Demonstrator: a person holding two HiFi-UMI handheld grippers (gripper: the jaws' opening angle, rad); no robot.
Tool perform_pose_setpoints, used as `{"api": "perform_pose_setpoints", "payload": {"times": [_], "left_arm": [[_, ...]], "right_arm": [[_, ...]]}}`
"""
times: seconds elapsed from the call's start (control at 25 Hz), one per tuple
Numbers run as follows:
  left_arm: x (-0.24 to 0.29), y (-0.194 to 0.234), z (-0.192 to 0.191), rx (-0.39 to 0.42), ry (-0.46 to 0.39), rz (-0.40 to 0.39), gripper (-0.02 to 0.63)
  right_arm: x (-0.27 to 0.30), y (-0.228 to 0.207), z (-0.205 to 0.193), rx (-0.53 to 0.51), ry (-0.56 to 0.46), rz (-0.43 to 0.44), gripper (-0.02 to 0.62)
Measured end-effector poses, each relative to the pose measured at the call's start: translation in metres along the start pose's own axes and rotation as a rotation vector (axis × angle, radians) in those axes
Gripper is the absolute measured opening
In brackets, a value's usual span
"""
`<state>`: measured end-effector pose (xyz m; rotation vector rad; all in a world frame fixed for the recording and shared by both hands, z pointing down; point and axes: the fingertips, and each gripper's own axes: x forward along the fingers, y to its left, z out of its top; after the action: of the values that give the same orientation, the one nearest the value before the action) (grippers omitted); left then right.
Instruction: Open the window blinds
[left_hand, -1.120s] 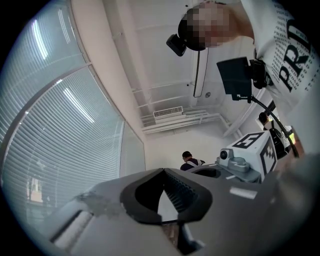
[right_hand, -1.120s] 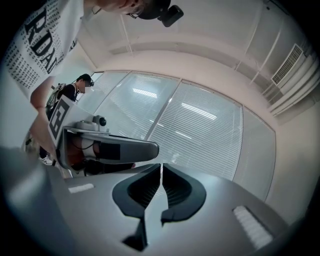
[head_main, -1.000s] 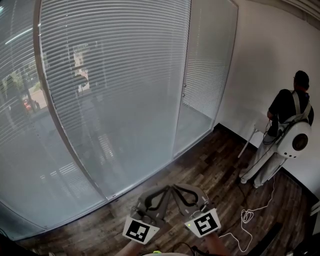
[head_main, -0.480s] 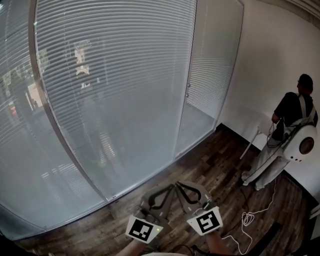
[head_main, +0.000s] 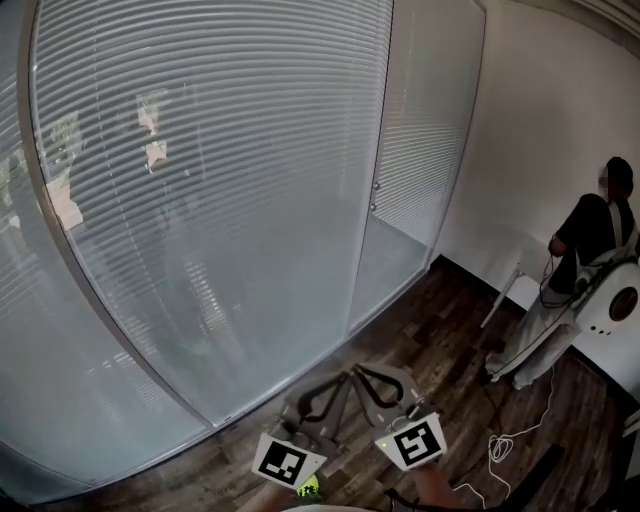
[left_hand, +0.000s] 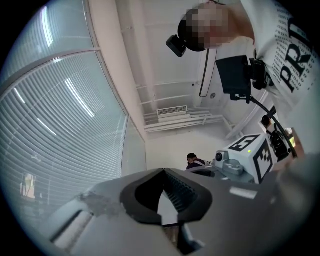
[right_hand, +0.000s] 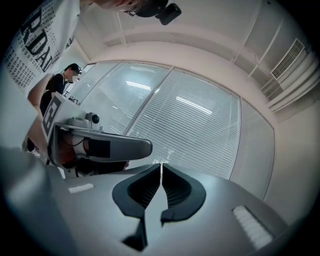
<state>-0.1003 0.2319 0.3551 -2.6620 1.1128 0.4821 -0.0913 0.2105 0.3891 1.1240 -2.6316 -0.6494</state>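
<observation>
My left gripper (left_hand: 163, 171) has its two dark ribbed jaws pressed tip to tip, and it holds nothing. My right gripper (right_hand: 161, 165) is the same: its jaws are closed together and hold nothing. Both grippers are grey and smooth, and each has a white cube with black squares on it. In the head view they sit side by side, low in the middle, with their tips close to each other.

The white window blinds with thin flat slats (head_main: 220, 150) hang well ahead of the jaws and a bit to the left. The jaws do not touch them. The slats lie level, packed close, and I can see dim shapes through them. Only the dark brown wooden plank floor (head_main: 420, 330) lies between the jaws and the blinds.

To the right of the blinds is a tall narrow door panel with a small metal handle (head_main: 375, 186). Further right is the plain white wall (head_main: 540, 130). A person in a dark top (head_main: 592, 228) stands by it, well away. A thin white cable (head_main: 503, 446) lies curled on the floor near them.
</observation>
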Motion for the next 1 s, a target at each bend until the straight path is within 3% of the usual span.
{"api": "perform_pose_setpoints", "payload": {"times": [0.52,1.0], "left_arm": [[0.040,0.084,-0.040,-0.016,0.018,-0.037,-0.008],[0.055,0.103,-0.081,-0.025,0.032,-0.040,-0.008]], "right_arm": [[0.083,-0.044,-0.038,0.014,0.029,-0.016,0.008],[0.106,-0.055,-0.077,0.019,0.059,-0.008,0.008]]}}
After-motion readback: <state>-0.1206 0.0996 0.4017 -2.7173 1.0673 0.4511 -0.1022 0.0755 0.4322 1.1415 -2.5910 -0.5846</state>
